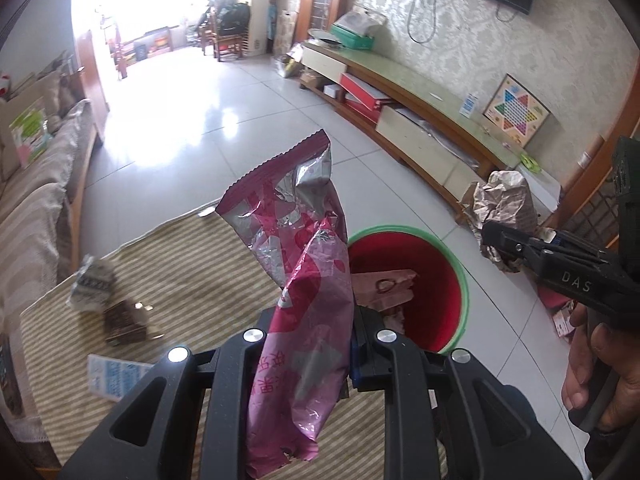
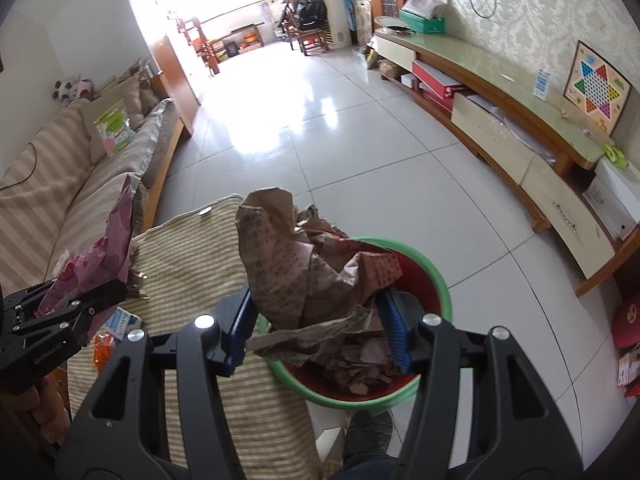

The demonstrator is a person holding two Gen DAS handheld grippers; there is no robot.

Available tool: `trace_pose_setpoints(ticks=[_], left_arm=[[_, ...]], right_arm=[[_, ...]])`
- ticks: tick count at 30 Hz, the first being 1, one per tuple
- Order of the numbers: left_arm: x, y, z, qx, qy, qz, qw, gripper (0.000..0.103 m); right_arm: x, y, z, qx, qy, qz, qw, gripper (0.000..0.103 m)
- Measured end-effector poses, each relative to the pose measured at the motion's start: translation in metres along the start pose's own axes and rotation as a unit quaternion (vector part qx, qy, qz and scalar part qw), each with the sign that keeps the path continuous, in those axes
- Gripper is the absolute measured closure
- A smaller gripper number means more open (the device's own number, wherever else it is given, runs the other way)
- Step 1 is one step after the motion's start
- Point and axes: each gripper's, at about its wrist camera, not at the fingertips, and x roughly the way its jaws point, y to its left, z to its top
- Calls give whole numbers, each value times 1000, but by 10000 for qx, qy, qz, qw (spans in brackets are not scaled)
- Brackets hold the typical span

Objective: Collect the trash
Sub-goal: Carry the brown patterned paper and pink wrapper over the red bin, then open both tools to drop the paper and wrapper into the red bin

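Over on the left, the left claw point(image 1: 312, 344) is pinching a crinkly pink snack wrapper point(image 1: 304, 256) above the striped mat point(image 1: 192, 276). Moving right, the right claw point(image 2: 320, 332) is clamped on a crumpled brown paper wad point(image 2: 304, 272), right over the red bin point(image 2: 424, 280) with the green rim, which already has scraps inside.

Two black plastic grippers, the left gripper point(image 1: 308, 344) and the right gripper point(image 2: 320, 332), with round silver screws at the pivots, ribbed blue pads point(image 2: 394, 334) inside the fingers, and white lettering reading "DAS" and "GenRobot.AI" on their sides.
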Motion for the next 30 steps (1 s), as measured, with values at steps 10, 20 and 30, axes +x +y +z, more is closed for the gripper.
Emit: trace_pose_setpoints(ticks=[10, 20, 30], left_arm=[[51, -53, 18, 268, 244, -327, 9988, 85], [78, -79, 19, 395, 460, -560, 9966, 85], [83, -70, 14, 151, 533, -1012, 9933, 40]], right_arm=[[23, -52, -5, 317, 179, -137, 9992, 49], [34, -68, -7, 459, 262, -141, 9985, 49], [43, -67, -6, 462, 318, -85, 9984, 49]])
